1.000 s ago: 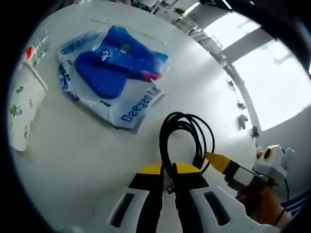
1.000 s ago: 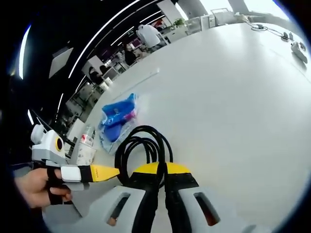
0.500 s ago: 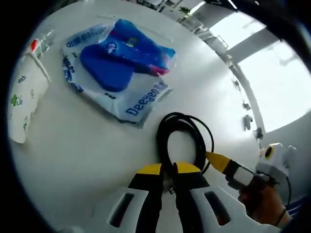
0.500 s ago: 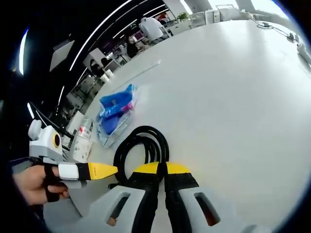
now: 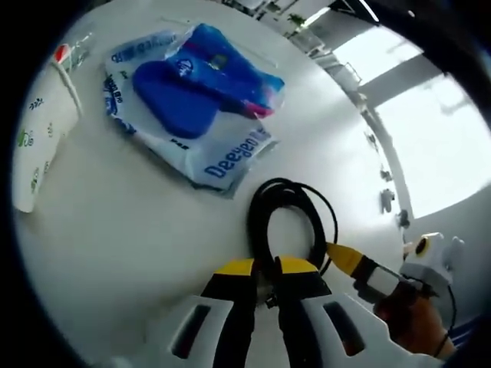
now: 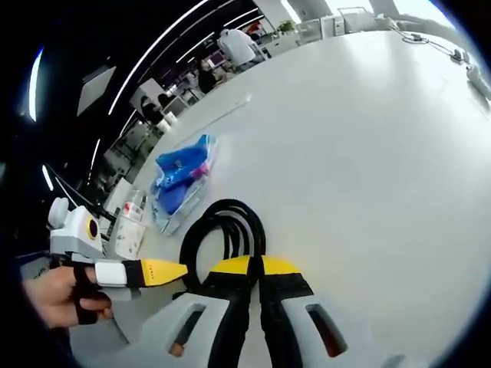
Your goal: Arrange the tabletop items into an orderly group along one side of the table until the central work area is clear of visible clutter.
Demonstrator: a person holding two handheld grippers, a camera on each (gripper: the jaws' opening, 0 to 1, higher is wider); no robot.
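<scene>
A black coiled cable (image 5: 288, 218) lies on the white table (image 5: 115, 230), its loop reaching forward from my left gripper (image 5: 267, 270), which is shut on it. The same cable (image 6: 222, 230) also runs between the jaws of my right gripper (image 6: 255, 264), shut on it too. My right gripper (image 5: 354, 261) comes in from the right, its yellow tip touching the coil. My left gripper (image 6: 149, 271) enters from the left, held by a hand. Beyond the coil lies a blue packet in a clear printed bag (image 5: 196, 96), also seen as the blue packet (image 6: 180, 175).
A white paper cup (image 5: 38, 130) and a small bottle with a red cap (image 5: 65, 55) lie left of the packet; the bottle (image 6: 130, 222) stands near the table edge. Small items (image 6: 476, 77) sit at the far right. People sit in the background (image 6: 234, 47).
Both views have shifted slightly with the hands, bringing the blue packet a little higher in the left gripper view. Both grippers keep their hold on the cable; nothing on the table has moved.
</scene>
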